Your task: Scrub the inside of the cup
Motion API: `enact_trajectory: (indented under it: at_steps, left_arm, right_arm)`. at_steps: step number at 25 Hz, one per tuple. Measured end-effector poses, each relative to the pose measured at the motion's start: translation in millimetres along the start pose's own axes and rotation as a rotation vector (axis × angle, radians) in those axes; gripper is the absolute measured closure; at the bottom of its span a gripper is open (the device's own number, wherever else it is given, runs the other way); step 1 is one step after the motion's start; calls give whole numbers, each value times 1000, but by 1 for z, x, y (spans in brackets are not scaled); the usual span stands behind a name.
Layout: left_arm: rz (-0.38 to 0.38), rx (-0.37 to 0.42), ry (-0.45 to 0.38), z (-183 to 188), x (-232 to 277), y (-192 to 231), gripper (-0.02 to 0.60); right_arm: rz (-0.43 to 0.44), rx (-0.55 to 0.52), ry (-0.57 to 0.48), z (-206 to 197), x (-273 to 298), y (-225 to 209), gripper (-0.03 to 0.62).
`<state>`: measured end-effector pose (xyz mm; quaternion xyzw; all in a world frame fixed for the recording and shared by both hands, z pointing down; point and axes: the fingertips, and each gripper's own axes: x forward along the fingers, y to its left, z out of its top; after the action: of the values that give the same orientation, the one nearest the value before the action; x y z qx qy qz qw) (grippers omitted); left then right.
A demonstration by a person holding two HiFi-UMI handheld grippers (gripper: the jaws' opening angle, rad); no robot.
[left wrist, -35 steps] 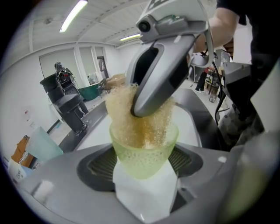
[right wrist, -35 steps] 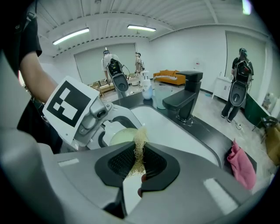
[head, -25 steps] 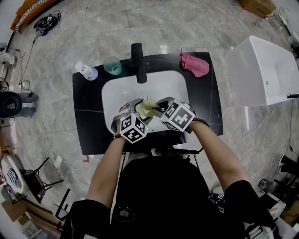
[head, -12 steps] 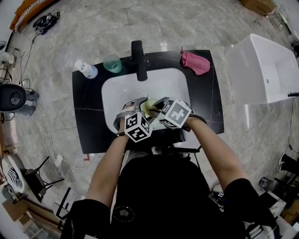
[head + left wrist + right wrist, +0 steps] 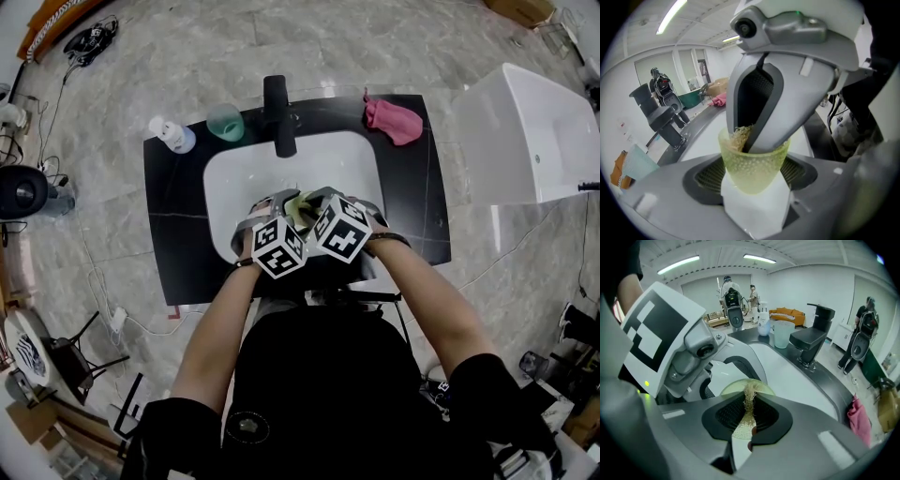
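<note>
The left tool is clenched on the cup; the right tool pinches a fibrous scrubber inside it. Recommended: steady the cup and sweep the full inner wall.

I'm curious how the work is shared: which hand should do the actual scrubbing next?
The right. The right gripper is shut on the fibrous scrubber, whose tuft sits inside the yellow-green cup. The left gripper is shut on that cup, so it probably serves best holding it steady.
</note>
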<state>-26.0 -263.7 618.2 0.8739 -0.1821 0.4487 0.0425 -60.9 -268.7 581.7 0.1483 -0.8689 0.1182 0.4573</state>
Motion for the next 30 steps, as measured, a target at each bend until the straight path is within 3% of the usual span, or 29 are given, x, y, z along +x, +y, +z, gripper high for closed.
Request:
enact_trajectory:
  at_steps: [6,16,21,30]
  left_arm:
    - [-22,-26,9,-6,3,2,219]
    - [-48,-15,28,-15,9,3,219]
    - [-39,-5,29,-16,15,8,219]
    - [-41,-35,17,-23,31,14,219]
  right_arm:
    - [-57,-88,50,-10,2,-9,551]
    - [59,66,39,-14,-21,-5,552]
    - [128,160,-37,-2,-25,1,551]
    - [128,213,-67,-1,-21,-7,551]
